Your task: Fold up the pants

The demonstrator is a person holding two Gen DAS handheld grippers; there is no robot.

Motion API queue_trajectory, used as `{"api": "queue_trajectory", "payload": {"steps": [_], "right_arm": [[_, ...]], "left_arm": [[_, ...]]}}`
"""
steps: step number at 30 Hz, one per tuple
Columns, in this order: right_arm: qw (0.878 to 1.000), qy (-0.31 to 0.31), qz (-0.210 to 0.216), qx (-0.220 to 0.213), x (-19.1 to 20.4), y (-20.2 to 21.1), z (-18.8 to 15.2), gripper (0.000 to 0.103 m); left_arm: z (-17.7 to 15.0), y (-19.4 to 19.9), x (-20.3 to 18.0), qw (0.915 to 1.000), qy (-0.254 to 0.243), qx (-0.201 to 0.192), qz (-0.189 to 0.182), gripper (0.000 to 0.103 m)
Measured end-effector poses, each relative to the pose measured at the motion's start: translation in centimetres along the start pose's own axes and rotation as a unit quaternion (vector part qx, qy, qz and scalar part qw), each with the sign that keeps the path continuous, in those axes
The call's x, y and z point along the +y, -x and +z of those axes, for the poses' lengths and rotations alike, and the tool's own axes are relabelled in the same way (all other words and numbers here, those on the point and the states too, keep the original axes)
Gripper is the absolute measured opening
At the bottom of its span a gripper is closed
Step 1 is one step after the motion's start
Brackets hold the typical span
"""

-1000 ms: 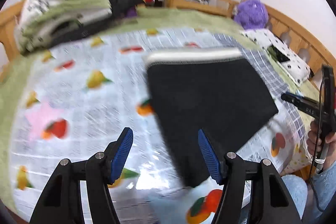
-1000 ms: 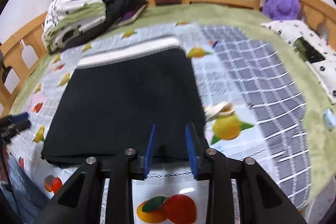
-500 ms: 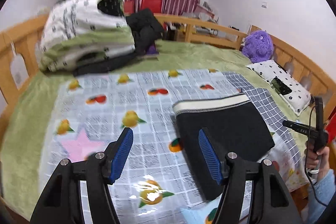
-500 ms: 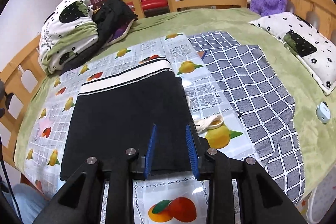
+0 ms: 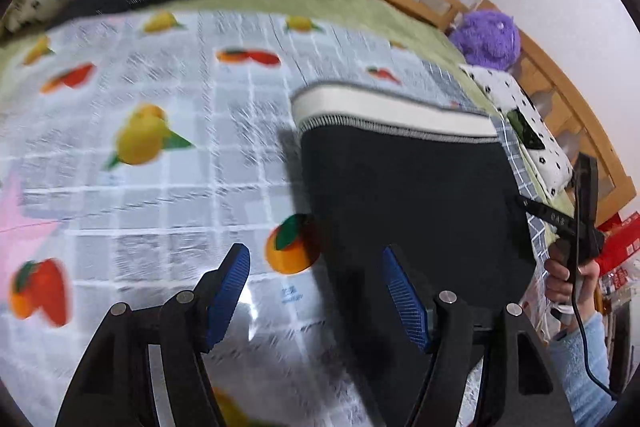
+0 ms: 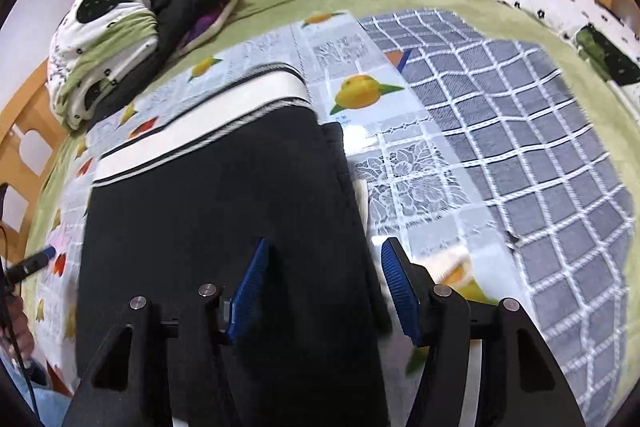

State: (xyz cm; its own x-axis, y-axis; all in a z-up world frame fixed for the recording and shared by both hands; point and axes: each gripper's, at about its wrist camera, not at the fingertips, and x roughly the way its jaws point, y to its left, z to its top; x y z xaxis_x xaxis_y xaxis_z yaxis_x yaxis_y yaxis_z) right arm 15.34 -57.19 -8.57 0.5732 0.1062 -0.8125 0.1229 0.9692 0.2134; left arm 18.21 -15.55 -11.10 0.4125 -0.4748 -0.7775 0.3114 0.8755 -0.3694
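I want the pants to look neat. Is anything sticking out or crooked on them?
Mostly neat: the black pants lie flat on the fruit-print cloth, white waistband at the far end. One thing stands out: along their right side a narrow strip of a lower layer pokes out past the top layer, so the edges do not line up there.

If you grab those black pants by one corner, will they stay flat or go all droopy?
Probably droopy: the black pants lie limp and flat on the fruit-print cloth, like soft knit. The folded layers would likely slide apart. The white waistband looks thicker, so it may hold its shape a little better.
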Motion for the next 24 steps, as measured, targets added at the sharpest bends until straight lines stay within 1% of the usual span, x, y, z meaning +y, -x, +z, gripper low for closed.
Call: {"api": "queue_trajectory", "payload": {"steps": [1, 3, 5, 6, 7, 9, 11, 12, 13, 14, 15, 16, 17, 18, 20, 22, 23, 24], "right_arm": [[1.000, -0.005, 0.018, -0.001, -0.3, -0.8, 0.2, 0.059], [1.000, -0.001, 0.025, 0.006, -0.4, -1.8, 0.6, 0.060], [0.999, 0.014, 0.028, 0.024, -0.2, -2.9, 1.1, 0.060], [0.999, 0.019, 0.032, 0.030, -0.1, -3.3, 1.3, 0.060], [0.999, 0.021, 0.035, 0.036, 0.0, -3.6, 1.4, 0.061], [0.998, 0.018, 0.038, 0.044, 0.1, -4.2, 1.5, 0.061], [0.998, 0.006, 0.050, 0.046, -0.3, -4.3, 1.5, 0.062], [0.997, -0.003, 0.056, 0.045, -0.5, -4.3, 1.5, 0.062], [0.997, -0.012, 0.063, 0.044, -0.7, -4.3, 1.5, 0.062], [0.996, -0.026, 0.077, 0.043, -0.9, -4.0, 1.4, 0.058], [0.995, -0.037, 0.082, 0.041, -0.9, -3.6, 1.4, 0.052], [0.995, -0.045, 0.084, 0.038, -0.6, -3.0, 1.4, 0.049], [0.994, -0.048, 0.089, 0.035, 0.1, -2.3, 1.5, 0.040], [0.994, -0.049, 0.096, 0.033, 0.7, -1.8, 1.6, 0.029], [0.991, -0.053, 0.117, 0.042, 3.5, -0.4, 1.7, 0.023], [0.990, -0.022, 0.132, 0.039, 7.9, 0.1, 1.2, 0.021], [0.989, -0.005, 0.143, 0.039, 10.1, -0.1, 0.9, 0.021], [0.987, 0.003, 0.156, 0.041, 11.3, -0.3, 0.6, 0.021]], "left_arm": [[0.1, -1.5, 0.0, 0.9998, -0.003, 0.013, -0.012, 0.067], [0.2, -3.8, 0.1, 0.9988, -0.004, 0.031, -0.038, 0.065], [0.3, -5.5, 0.2, 0.9970, 0.003, 0.040, -0.066, 0.065], [0.4, -5.9, 0.3, 0.9963, 0.007, 0.032, -0.080, 0.065], [0.6, -6.3, 0.2, 0.9954, 0.012, 0.022, -0.092, 0.061], [1.1, -7.4, 0.1, 0.9929, 0.031, 0.029, -0.111, 0.051], [1.5, -7.9, -0.2, 0.9919, 0.046, 0.034, -0.113, 0.046], [1.7, -7.9, -0.4, 0.9922, 0.046, 0.039, -0.109, 0.040], [2.0, -7.6, -0.6, 0.9926, 0.042, 0.038, -0.108, 0.027], [2.3, -7.1, -0.5, 0.9921, 0.040, 0.034, -0.114, 0.022], [2.7, -6.5, -0.3, 0.9911, 0.039, 0.033, -0.123, 0.019], [3.1, -5.6, 0.0, 0.9899, 0.039, 0.032, -0.132, 0.018], [3.4, -4.7, 0.4, 0.9892, 0.038, 0.030, -0.138, 0.018], [3.8, -3.5, 0.7, 0.9900, 0.032, 0.024, -0.136, 0.017], [4.7, -0.8, 1.4, 0.9926, 0.013, 0.009, -0.120, 0.017], [5.9, 2.5, 3.1, 0.9958, 0.004, -0.014, -0.091, 0.016], [6.5, 3.9, 3.9, 0.9973, -0.002, -0.024, -0.070, 0.016], [7.1, 5.3, 5.0, 0.9987, -0.002, -0.031, -0.042, 0.016]]}}
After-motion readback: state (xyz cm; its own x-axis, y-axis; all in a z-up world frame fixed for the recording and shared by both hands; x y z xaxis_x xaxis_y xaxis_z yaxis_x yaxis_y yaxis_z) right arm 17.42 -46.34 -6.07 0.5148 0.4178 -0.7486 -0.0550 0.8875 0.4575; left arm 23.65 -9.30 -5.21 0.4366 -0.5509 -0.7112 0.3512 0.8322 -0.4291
